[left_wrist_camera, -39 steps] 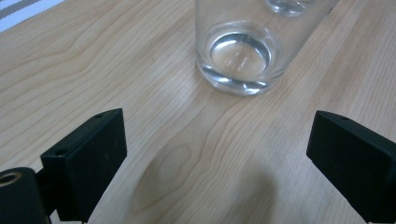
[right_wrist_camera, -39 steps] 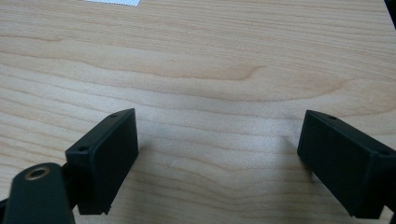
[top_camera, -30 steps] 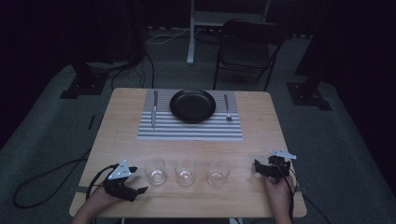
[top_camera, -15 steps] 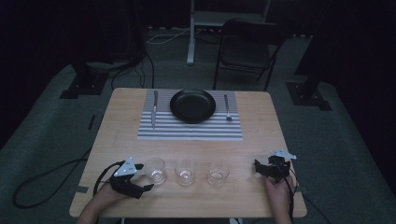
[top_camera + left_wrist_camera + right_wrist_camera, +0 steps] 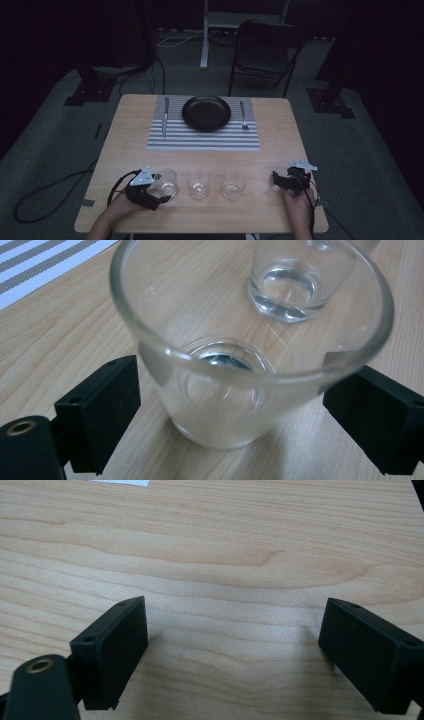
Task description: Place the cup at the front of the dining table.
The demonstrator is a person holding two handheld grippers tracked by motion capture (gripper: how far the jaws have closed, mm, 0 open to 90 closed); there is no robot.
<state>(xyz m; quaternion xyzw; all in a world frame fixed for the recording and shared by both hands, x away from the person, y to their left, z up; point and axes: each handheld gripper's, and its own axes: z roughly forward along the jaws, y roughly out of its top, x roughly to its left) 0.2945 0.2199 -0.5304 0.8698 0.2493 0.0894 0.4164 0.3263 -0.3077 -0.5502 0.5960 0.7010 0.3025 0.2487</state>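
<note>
Dim room, wooden table (image 5: 130,145), striped placemat (image 5: 200,136) bearing black plate (image 5: 206,113), knife (image 5: 165,117), fork (image 5: 243,115). Nearer, row of three glasses. Left gripper (image 5: 235,405) spread wide around leftmost glass (image 5: 240,345), pads flanking it; middle glass (image 5: 295,282) just beyond. Right gripper (image 5: 230,655) agape over bare wood.

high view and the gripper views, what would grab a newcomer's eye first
Three clear drinking glasses in a row near the light wooden table's front edge, with the left claw open around the leftmost clear glass. Behind them a round black plate sits on a grey striped placemat.
</note>
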